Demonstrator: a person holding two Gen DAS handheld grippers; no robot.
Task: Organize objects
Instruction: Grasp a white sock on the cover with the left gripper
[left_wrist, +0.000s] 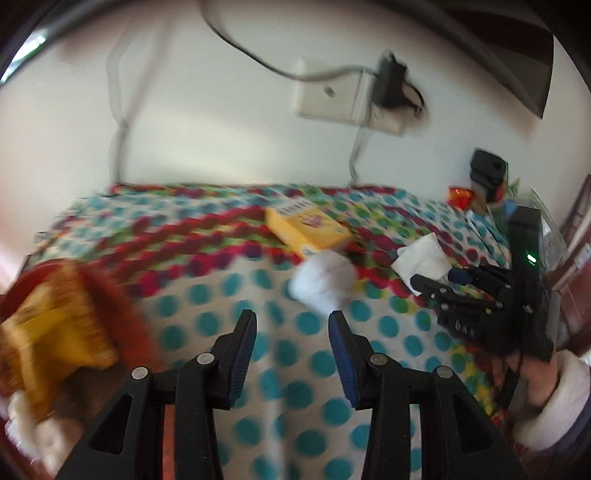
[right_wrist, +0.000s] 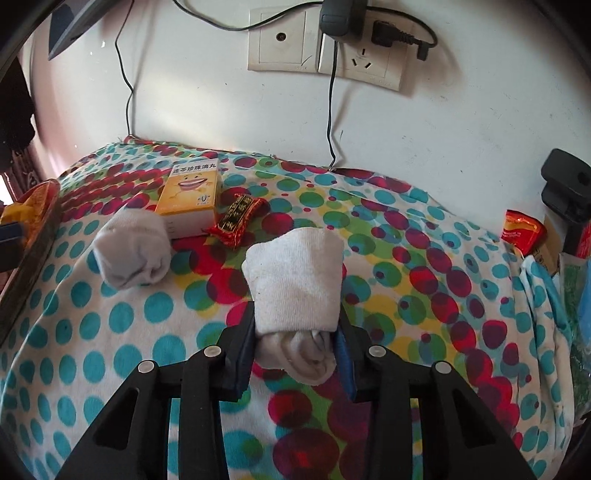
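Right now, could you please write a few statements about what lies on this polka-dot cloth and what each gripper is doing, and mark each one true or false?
1. The right gripper is closed on a rolled white sock. True.
2. The left gripper holds the yellow box. False: its jaws stand apart with nothing between them.
3. A second rolled sock lies beside the yellow box. True.
4. The red-wrapped candy sits on top of the box. False: it lies on the cloth beside it.
5. A wall socket is mounted above the cloth. True.
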